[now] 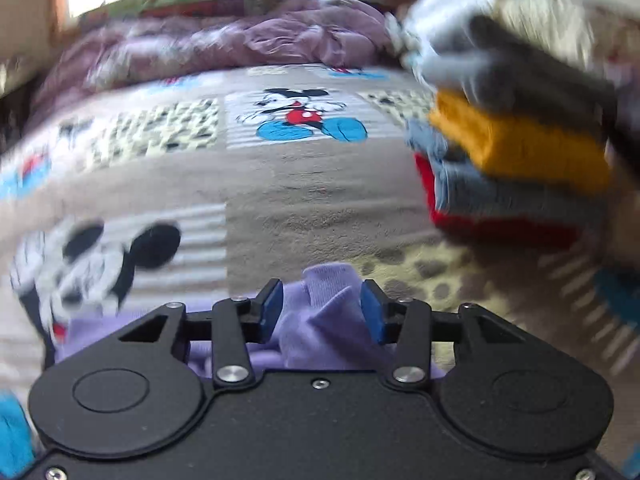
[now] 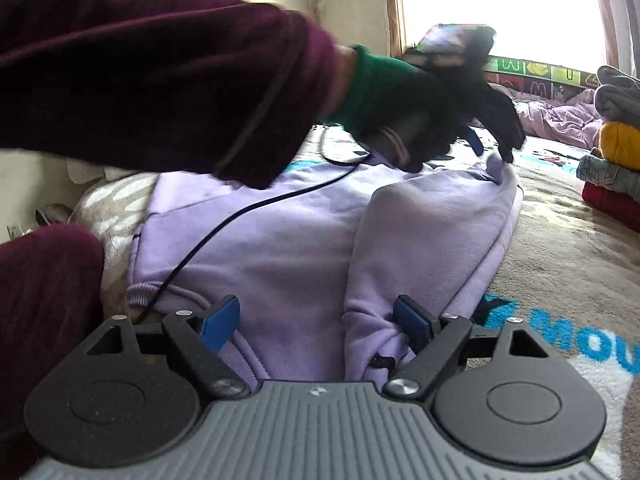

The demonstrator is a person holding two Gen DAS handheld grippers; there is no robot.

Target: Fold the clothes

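Note:
A lilac sweatshirt (image 2: 288,248) lies spread on the bed, with one side folded over the middle. In the right wrist view my right gripper (image 2: 316,328) stands open at its near hem, the folded part lying between the pads and not pinched. At the garment's far corner is my left gripper (image 2: 496,148), blurred and held by a gloved hand (image 2: 400,92). In the left wrist view a bunched ridge of the lilac cloth (image 1: 324,312) rises between the parted blue pads of the left gripper (image 1: 322,310), which do not clamp it.
A stack of folded clothes (image 1: 516,148) in grey, yellow, blue and red stands on the right of the cartoon-mouse blanket (image 1: 280,200). A rumpled purple duvet (image 1: 240,40) lies at the back. A maroon sleeve (image 2: 160,80) and a black cable (image 2: 224,224) cross the sweatshirt.

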